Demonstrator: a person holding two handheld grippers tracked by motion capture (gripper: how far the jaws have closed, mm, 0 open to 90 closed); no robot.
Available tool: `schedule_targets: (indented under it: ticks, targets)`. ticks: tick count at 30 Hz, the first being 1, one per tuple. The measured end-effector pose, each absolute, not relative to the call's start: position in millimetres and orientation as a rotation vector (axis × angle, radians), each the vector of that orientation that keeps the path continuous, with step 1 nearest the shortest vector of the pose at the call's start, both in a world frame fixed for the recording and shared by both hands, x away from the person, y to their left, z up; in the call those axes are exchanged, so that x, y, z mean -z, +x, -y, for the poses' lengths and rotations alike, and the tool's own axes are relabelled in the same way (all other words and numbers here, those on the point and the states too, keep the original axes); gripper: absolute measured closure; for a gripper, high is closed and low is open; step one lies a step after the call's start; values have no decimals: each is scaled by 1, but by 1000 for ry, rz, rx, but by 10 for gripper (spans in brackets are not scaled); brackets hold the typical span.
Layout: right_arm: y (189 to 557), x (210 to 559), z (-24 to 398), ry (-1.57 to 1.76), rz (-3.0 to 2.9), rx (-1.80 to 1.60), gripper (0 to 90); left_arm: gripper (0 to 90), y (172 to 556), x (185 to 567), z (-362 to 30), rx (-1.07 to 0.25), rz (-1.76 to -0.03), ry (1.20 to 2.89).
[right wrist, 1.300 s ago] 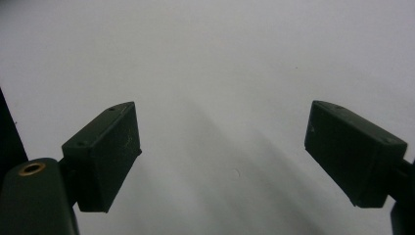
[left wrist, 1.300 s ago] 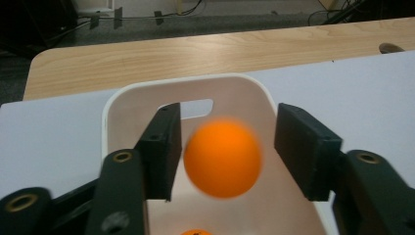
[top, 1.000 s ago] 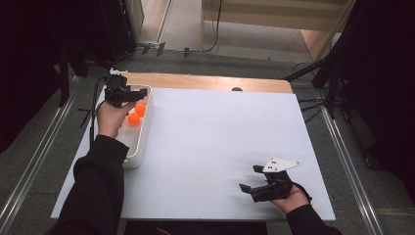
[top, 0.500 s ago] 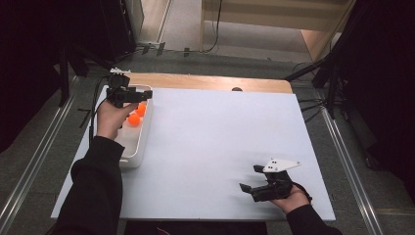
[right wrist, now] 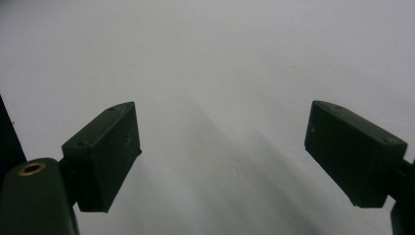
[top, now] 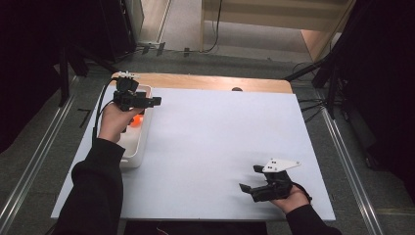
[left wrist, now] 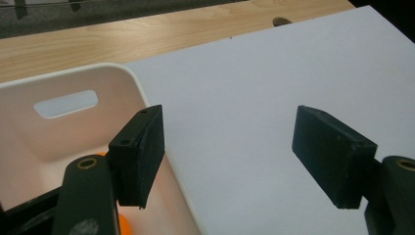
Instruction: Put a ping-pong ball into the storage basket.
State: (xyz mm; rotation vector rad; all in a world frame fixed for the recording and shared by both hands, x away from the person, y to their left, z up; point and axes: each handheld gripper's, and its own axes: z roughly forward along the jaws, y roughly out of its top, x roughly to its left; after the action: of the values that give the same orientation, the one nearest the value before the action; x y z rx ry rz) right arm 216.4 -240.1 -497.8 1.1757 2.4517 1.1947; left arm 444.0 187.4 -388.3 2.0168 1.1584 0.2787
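Observation:
At the left side of the white board stands a white bin (top: 133, 155) with an orange ball (top: 136, 120) in it. My left gripper (top: 155, 101) hangs over the bin's far right rim, pointing right, open with nothing between its pads. In the left gripper view the open left gripper (left wrist: 230, 147) straddles the bin's rim (left wrist: 128, 73); a bit of the orange ball (left wrist: 125, 226) peeks below the left pad. My right gripper (top: 247, 177) rests near the front right of the board, open and holding nothing. In its own view the right gripper (right wrist: 220, 152) faces bare white board.
The white board (top: 220, 132) lies on a wooden tabletop (top: 205, 82) whose strip shows along the far edge, with a small dark hole (top: 237, 89) in it. Dark stands and cables surround the table. A cable trails from the left gripper.
My left hand has shifted the gripper a little to the right, from over the bin's inside to over its right rim. The right hand has kept still.

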Motion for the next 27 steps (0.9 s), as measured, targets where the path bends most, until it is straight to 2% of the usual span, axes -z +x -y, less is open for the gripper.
schedule_targets:
  ticks: [27]
  targets:
    - [216, 499, 240, 1177, -2462, -1190, 118, 282, 428, 387, -159, -206, -1017, 2055]
